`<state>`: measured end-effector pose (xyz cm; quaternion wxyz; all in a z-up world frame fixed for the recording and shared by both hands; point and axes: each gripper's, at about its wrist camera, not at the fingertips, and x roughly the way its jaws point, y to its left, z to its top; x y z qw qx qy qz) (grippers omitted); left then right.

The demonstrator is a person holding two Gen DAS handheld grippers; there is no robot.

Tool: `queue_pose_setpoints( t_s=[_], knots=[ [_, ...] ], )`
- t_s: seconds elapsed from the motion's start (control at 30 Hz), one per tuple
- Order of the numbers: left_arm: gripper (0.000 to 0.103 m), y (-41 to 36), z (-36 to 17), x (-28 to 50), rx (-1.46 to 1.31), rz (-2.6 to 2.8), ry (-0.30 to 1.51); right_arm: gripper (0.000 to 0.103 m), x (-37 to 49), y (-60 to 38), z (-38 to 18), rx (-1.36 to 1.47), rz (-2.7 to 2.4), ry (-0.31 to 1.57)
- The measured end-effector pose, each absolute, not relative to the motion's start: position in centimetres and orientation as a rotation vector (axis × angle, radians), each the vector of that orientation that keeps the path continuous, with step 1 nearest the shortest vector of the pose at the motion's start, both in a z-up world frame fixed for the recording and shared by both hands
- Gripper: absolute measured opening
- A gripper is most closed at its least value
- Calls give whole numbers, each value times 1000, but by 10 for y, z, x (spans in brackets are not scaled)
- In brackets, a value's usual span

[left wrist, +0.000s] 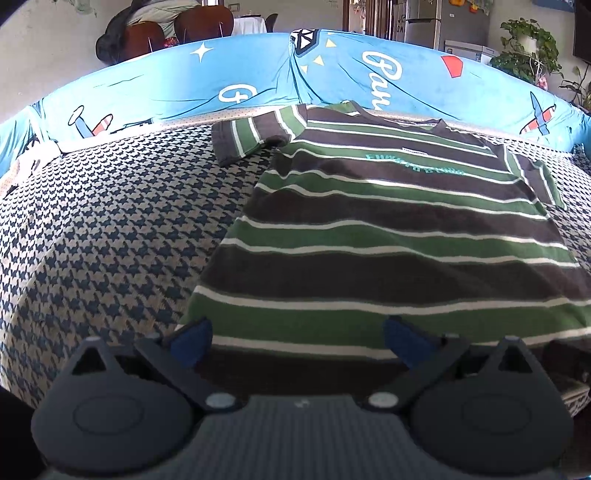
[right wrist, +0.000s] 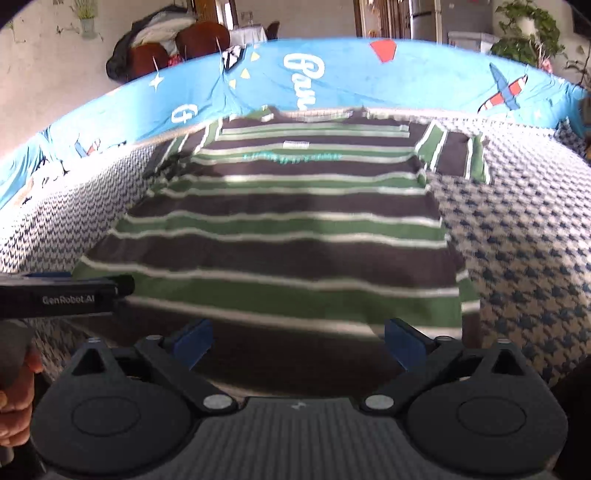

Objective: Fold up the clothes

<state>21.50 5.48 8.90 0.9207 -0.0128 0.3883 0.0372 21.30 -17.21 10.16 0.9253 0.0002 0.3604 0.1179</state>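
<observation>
A T-shirt with green, dark brown and white stripes lies spread flat on the houndstooth cover, collar away from me and both short sleeves out to the sides. My left gripper hangs over the shirt's near left hem corner, its blue pads wide apart with nothing gripped. My right gripper hovers over the near right part of the hem, also wide open and holding nothing. In the right wrist view the left gripper's black body reaches in from the left, with the person's hand below it.
A blue printed backrest runs along the far side of the cover. Behind it stand chairs with clothes on them, a fridge and potted plants. Bare houndstooth cover lies left and right of the shirt.
</observation>
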Motion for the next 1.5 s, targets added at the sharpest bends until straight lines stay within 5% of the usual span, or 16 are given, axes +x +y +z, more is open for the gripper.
queue_pose_setpoints(
  t_s=[1.37, 1.5],
  knots=[
    [103, 58, 75, 281, -30, 78, 883, 103, 323, -184, 96, -237, 362, 977],
    [103, 64, 78, 284, -51, 106, 904, 96, 325, -188, 100, -227, 346, 966]
  ],
)
